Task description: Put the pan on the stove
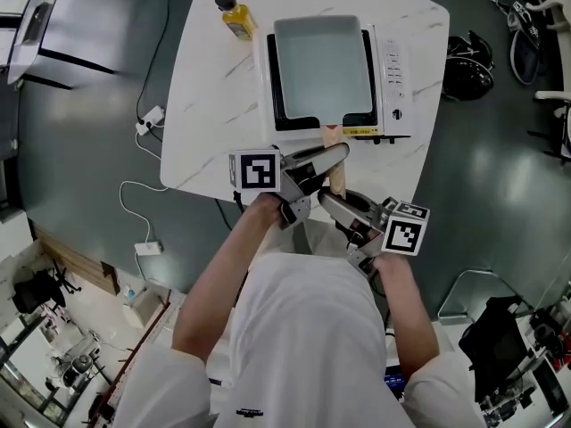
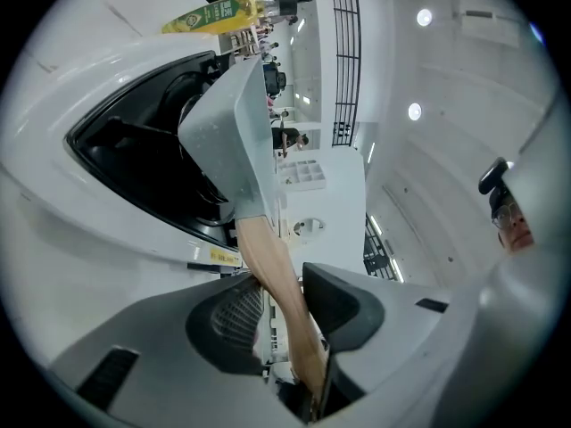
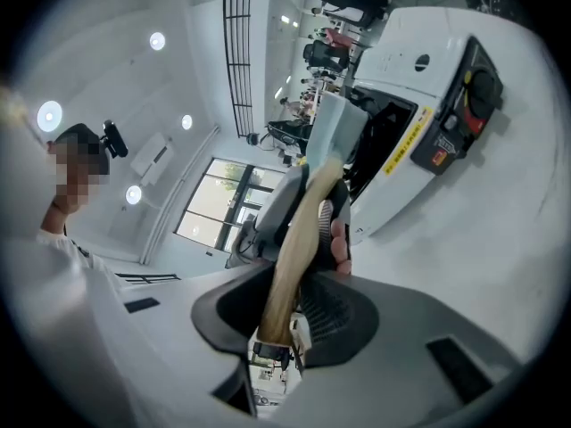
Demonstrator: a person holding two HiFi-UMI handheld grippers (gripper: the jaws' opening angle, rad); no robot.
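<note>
White marble-patterned table [image 1: 214, 78] on a dark floor carries a white stove with a black top [image 1: 397, 69] and, at its far edge, a yellow bottle [image 1: 236, 16]. On the stove's black top sits a pale grey square pan [image 1: 321, 65], its light wooden handle [image 2: 268, 266] reaching past the table's near edge. The left gripper [image 2: 285, 306] and right gripper [image 3: 285, 306] are both clamped narrowly on that handle.

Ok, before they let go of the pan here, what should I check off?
1. Left gripper clamped on the wooden handle: ok.
2. Right gripper clamped on the same handle: ok.
3. Pan lined up over the stove: ok in the head view.
4. Pan's base resting flat on the stove: cannot tell; the left gripper view suggests a tilt.
5. Yellow bottle standing apart from the pan: ok.
</note>
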